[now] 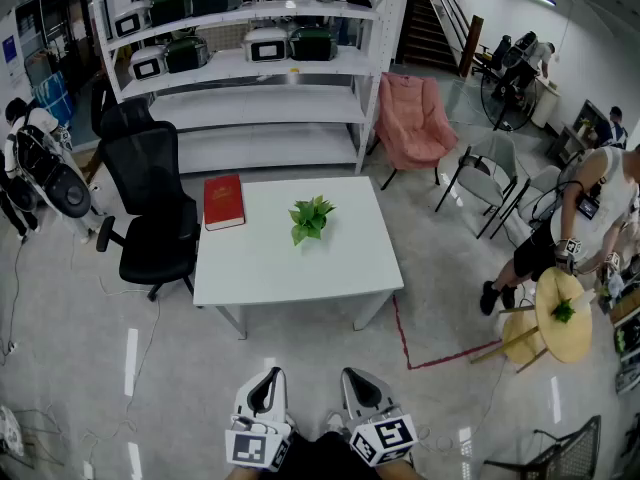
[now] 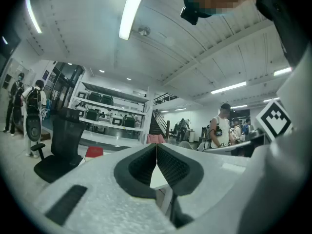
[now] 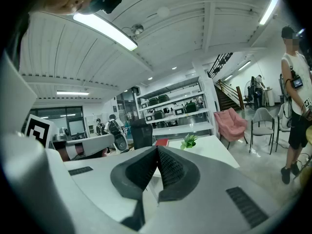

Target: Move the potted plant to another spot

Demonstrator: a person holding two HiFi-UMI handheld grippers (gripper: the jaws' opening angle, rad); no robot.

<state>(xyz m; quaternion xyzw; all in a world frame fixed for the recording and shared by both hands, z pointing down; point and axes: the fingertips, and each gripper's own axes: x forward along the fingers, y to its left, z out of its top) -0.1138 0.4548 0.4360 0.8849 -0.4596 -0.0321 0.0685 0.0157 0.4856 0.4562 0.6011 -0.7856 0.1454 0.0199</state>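
Note:
A small green potted plant stands near the middle of a white square table; the right gripper view shows the plant far off on the table. My left gripper and right gripper are held close to my body at the bottom of the head view, well short of the table. Both have their jaws pressed together with nothing between them. In their own views the left gripper and right gripper point out across the room.
A red book lies at the table's far left corner. A black office chair stands left of the table, white shelving behind it, a pink armchair to the back right. A person stands by a small round wooden table at right.

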